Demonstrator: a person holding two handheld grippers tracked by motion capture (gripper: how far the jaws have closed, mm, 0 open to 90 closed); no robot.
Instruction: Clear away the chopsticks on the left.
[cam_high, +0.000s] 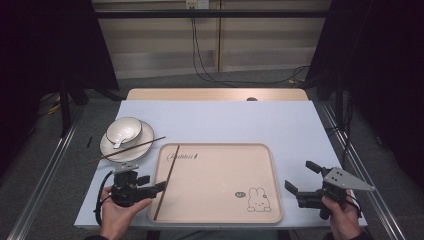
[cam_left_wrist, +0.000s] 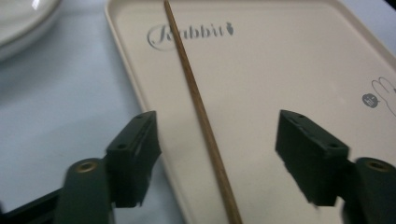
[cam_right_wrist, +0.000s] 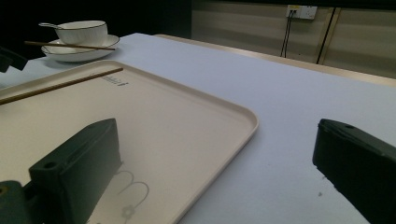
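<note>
- The left tongs (cam_high: 161, 186) sit at the near left edge of the cream tray (cam_high: 260, 155), held in the person's left hand (cam_high: 117, 210), jaws spread wide and grasping nothing.
- In the left gripper view one chopstick (cam_left_wrist: 198, 105) lies on the tray (cam_left_wrist: 289, 65) between the two jaws of the left tongs (cam_left_wrist: 217, 154), touching neither; it runs straight ahead from them toward the printed "Rabbit" wording (cam_left_wrist: 189, 33).
- One jaw hangs over the pale desk (cam_high: 280, 117) just outside the tray rim, the other over the tray floor.
- Ahead and to the left of the left tongs stands a plate (cam_high: 145, 140) with a white bowl (cam_high: 123, 130) on it; a spoon (cam_high: 119, 143) rests in the bowl.
- A second chopstick (cam_high: 125, 149) lies across the plate's rim, its tip reaching toward the tray.
- The right tongs (cam_high: 300, 176) are held in the right hand (cam_high: 342, 220) just off the tray's right edge, jaws released and wide apart, empty.
- In the right gripper view one jaw of the right tongs (cam_right_wrist: 215, 168) is over the tray's corner (cam_right_wrist: 224, 116) by the rabbit drawing (cam_high: 258, 200), the other over bare desk (cam_right_wrist: 289, 98).
</note>
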